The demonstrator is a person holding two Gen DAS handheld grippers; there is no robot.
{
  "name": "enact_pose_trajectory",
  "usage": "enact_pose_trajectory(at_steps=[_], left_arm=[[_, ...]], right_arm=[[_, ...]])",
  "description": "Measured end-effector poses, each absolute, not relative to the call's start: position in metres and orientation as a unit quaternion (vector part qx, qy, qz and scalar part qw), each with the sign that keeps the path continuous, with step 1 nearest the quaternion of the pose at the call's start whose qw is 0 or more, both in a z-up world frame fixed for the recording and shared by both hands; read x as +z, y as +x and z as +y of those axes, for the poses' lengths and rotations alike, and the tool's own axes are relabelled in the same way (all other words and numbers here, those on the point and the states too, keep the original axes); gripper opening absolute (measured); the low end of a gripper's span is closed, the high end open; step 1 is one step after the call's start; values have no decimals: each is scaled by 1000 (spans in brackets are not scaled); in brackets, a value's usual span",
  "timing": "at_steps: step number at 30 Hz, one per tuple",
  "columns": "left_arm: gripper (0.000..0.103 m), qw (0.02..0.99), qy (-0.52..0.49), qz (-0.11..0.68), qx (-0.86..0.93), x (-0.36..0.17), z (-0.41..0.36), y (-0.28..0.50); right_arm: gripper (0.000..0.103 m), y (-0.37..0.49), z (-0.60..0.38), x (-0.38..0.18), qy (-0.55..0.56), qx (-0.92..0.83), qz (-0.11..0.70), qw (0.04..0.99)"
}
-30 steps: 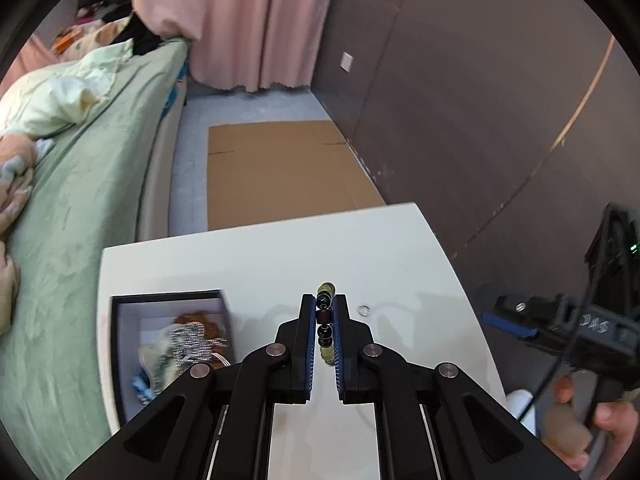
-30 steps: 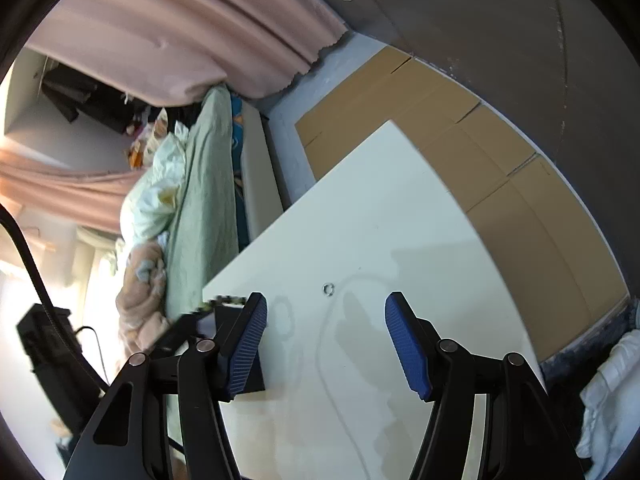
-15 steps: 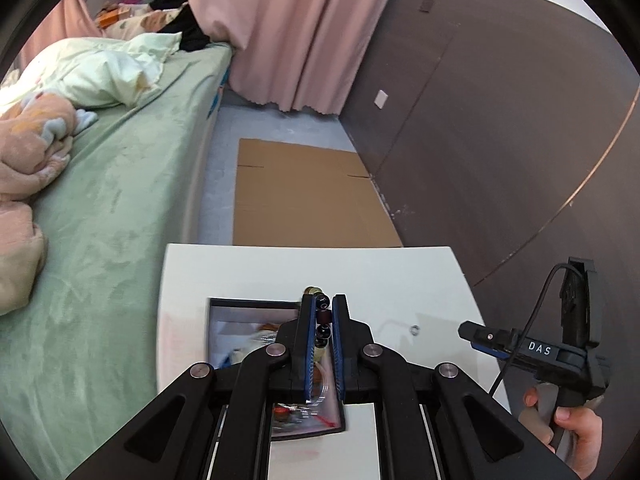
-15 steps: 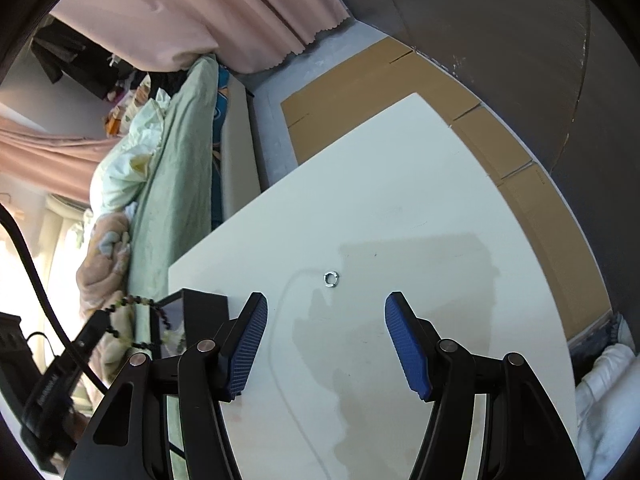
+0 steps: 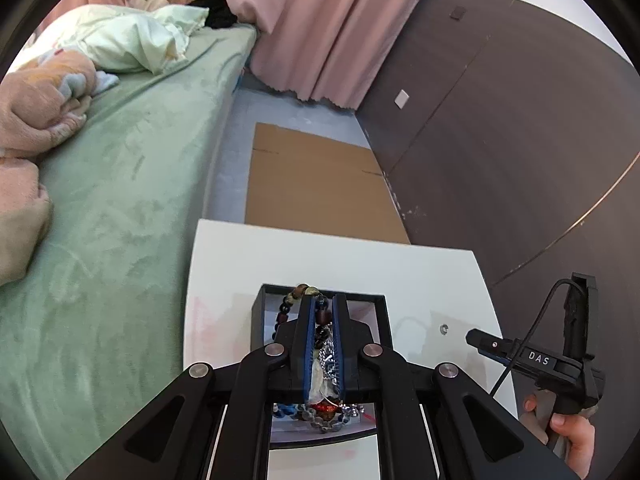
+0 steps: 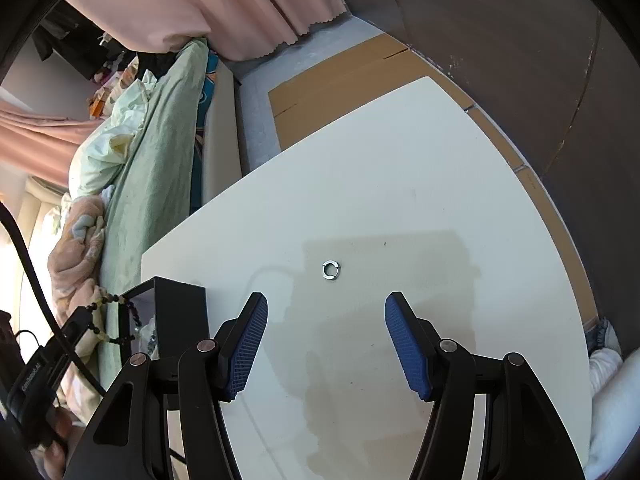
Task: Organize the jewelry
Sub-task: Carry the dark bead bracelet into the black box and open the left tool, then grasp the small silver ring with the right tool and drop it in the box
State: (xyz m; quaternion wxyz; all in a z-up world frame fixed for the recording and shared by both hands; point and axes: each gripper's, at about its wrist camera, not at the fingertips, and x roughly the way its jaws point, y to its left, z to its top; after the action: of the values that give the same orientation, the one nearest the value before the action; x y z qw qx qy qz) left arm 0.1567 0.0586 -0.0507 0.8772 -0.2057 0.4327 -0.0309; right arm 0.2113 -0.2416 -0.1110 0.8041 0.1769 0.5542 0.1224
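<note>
My left gripper [image 5: 323, 304] is shut on a dark beaded bracelet [image 5: 298, 294] and holds it over the open black jewelry box [image 5: 380, 312], which holds several chains and beads. The bracelet [image 6: 116, 300] hangs from the left gripper above the box [image 6: 180, 312] in the right wrist view. A small silver ring [image 6: 331, 270] lies on the white table [image 6: 400, 200] just ahead of my right gripper [image 6: 326, 320], which is open and empty. The ring also shows in the left wrist view [image 5: 443, 329], right of the box.
A bed with green cover [image 5: 120, 200] runs along the table's left side. Flattened cardboard [image 5: 316, 184] lies on the floor beyond the table. A dark wall [image 5: 500, 140] stands to the right. The table's far edge [image 5: 320, 236] is close behind the box.
My left gripper has carried the bracelet leftward from near the ring to above the box. My right gripper has moved closer to the ring, still open.
</note>
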Motion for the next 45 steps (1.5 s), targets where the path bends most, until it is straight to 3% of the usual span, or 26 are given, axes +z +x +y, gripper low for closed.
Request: enact_pose_trajectory(at_steps=[10, 11, 13, 15, 16, 19, 26, 33, 35, 45], left_arm=[[14, 851, -239, 466, -41, -65, 66, 158], [18, 850, -240, 466, -42, -65, 66, 158], [53, 853, -240, 462, -42, -63, 66, 156], [71, 859, -240, 450, -39, -59, 66, 152], [73, 863, -239, 445, -37, -57, 66, 151], [74, 865, -233, 444, -29, -55, 69, 150], [74, 861, -234, 453, -6, -59, 80, 148], [74, 861, -233, 453, 2, -60, 88, 145], [74, 861, -233, 453, 2, -60, 88, 145], [74, 860, -235, 452, 5, -58, 88, 139]], right_arm=[[63, 213, -232, -114, 170, 123, 559, 802], [63, 214, -230, -115, 168, 121, 559, 803], [63, 216, -227, -116, 162, 118, 559, 805], [63, 218, -225, -116, 155, 113, 557, 808], [62, 219, -224, -116, 149, 109, 556, 811], [59, 222, -219, -116, 128, 96, 551, 819], [35, 238, -209, -123, 99, 88, 554, 822], [29, 243, -197, -125, 55, 73, 554, 827], [20, 242, -194, -125, 32, 64, 553, 830], [14, 231, -194, -119, 21, 82, 559, 825]])
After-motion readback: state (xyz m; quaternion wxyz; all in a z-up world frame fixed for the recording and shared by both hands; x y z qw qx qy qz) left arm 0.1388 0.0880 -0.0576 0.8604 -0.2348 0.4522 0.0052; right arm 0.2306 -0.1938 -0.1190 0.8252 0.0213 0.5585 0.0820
